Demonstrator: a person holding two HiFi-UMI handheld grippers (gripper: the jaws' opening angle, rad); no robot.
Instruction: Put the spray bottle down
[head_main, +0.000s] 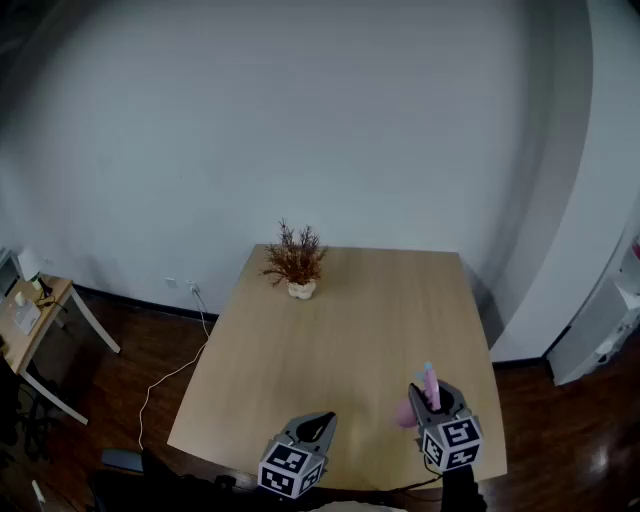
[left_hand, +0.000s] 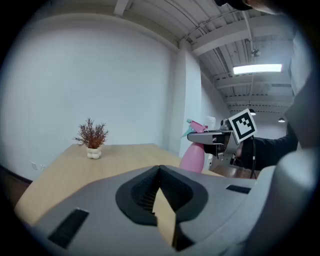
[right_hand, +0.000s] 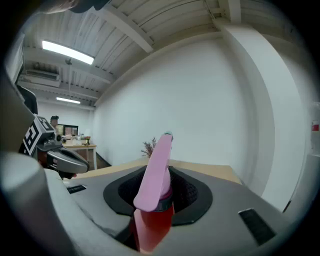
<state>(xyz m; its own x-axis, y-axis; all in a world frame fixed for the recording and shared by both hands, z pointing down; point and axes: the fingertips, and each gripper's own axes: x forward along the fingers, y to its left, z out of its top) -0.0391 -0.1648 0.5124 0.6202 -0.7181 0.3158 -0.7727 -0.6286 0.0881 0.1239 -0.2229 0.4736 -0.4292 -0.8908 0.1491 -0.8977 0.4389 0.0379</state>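
1. Pinching the pink spray bottle (right_hand: 156, 172) at its neck: fingers (right_hand: 191, 195) of the right gripper (head_main: 437, 398), trigger head sticking up above them
2. Held over the near right part of the counter (head_main: 340, 330), bottle body hanging below the grip; base contact with the wood not discernible
3. Pressed together at the tips with nothing between: fingers (left_hand: 145, 192) of the left gripper (head_main: 320, 425), low over the near edge, left of the bottle and apart from it
4. Standing near the far edge, well apart from both grippers: 1 small potted plant (head_main: 295, 265), reddish twigs in a pale pot
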